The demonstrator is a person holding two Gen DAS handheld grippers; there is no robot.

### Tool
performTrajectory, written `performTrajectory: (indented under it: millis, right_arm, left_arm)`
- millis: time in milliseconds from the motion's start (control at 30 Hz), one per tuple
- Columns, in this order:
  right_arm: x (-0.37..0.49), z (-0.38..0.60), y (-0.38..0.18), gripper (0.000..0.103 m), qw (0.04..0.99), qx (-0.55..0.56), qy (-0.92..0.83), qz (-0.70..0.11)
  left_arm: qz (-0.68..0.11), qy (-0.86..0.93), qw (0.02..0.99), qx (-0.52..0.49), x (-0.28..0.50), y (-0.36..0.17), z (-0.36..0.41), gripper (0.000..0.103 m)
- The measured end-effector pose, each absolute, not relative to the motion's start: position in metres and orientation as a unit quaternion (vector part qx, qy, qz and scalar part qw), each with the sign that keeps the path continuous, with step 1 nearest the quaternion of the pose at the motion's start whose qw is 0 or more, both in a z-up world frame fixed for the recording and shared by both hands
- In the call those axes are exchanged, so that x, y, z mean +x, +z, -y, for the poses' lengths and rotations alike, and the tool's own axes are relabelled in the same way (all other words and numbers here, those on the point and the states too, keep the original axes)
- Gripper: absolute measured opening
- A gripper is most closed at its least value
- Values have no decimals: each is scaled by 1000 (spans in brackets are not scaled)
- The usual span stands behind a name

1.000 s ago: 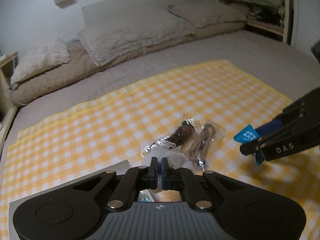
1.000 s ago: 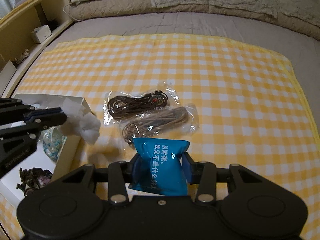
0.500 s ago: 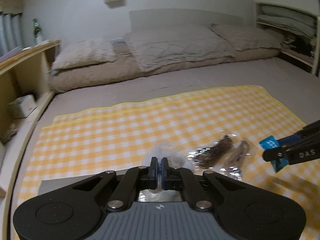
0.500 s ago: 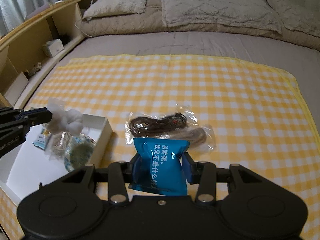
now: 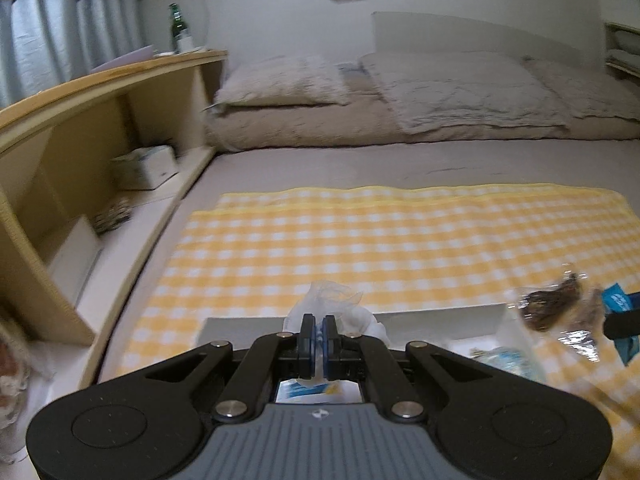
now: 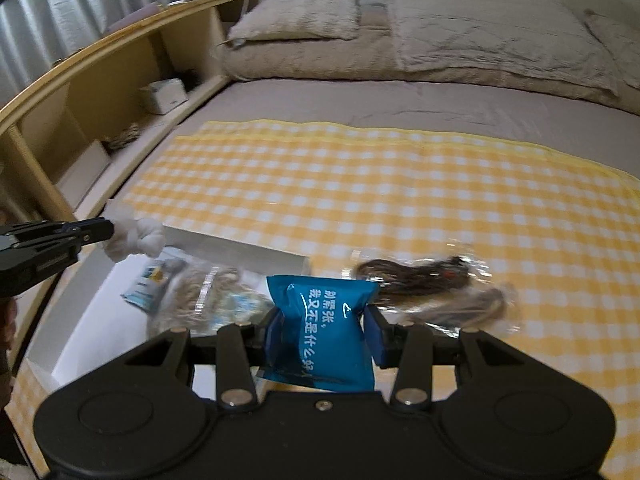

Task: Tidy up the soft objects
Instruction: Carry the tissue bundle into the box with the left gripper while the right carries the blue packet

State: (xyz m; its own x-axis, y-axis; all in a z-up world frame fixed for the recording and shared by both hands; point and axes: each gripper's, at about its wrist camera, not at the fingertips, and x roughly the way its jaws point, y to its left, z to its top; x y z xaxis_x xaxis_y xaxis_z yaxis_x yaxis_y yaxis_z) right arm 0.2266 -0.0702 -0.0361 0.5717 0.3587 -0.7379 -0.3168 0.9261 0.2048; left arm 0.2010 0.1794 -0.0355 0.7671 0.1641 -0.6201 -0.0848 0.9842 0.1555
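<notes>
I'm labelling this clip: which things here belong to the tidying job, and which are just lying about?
Job:
white box
white soft bundle in left gripper
blue packet in right gripper
bagged cords

Lying about:
pillows
green bottle
shelf tissue box

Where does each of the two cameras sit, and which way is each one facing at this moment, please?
Left wrist: sits on the left gripper, looking along its shut fingers, which pinch a white bag, over the white box toward the pillows.
Right wrist: sits on the right gripper, looking along fingers clamping a blue packet toward the shelf; the left gripper shows at its left edge.
Shared: the yellow checked cloth, box, blue packet and cord bags.
</notes>
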Motion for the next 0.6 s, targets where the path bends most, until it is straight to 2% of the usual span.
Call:
performTrajectory:
  millis: [333,600]
  right_arm:
    - [229,10,-47,44,865,40,252,-433]
    - [232,-29,-71,44,834,70,278,-471]
  left_arm:
    - [-352,109,927,71,206,-51,-216,3]
    - [-365,115,920,84,214,-65,-228,3]
